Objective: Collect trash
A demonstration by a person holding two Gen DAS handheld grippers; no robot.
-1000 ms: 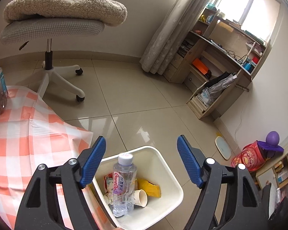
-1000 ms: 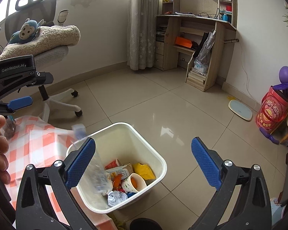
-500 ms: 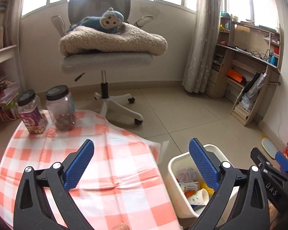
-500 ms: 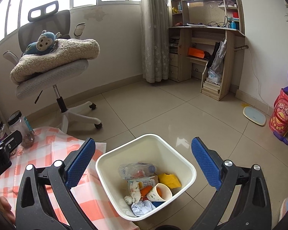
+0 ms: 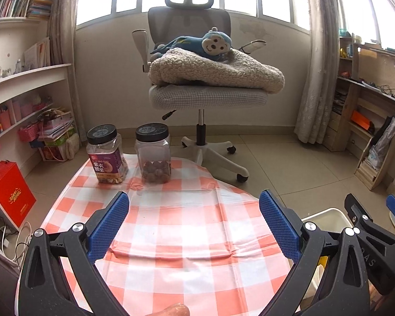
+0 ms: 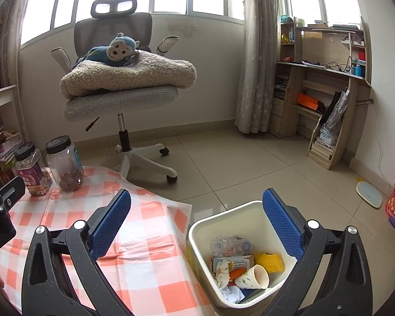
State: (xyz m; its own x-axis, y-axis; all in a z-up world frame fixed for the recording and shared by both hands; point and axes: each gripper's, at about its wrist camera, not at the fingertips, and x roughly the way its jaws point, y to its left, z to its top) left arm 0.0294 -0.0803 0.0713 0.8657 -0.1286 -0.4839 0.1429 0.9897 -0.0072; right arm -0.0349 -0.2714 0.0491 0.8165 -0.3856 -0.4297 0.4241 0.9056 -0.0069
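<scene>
A white trash bin (image 6: 205,226) stands on the floor at the table's right edge. It holds a crushed plastic bottle (image 6: 229,245), a paper cup (image 6: 252,279), a yellow wrapper (image 6: 271,260) and other scraps. Its rim shows in the left wrist view (image 5: 326,216). My right gripper (image 6: 196,223) is open and empty above the bin's left rim and the table edge. My left gripper (image 5: 193,222) is open and empty above the orange checked tablecloth (image 5: 181,226), with no trash on the cloth in view.
Two black-lidded jars stand at the table's far side, one labelled (image 5: 105,155) and one clear with brown balls (image 5: 153,154). A grey office chair (image 5: 205,89) with a blanket and blue monkey toy stands behind. Shelves stand left, a wooden desk (image 6: 326,92) right.
The bottle dropped from the left gripper into the bin and now lies flat there. The left gripper swung left from over the bin to over the table. The right gripper also turned left.
</scene>
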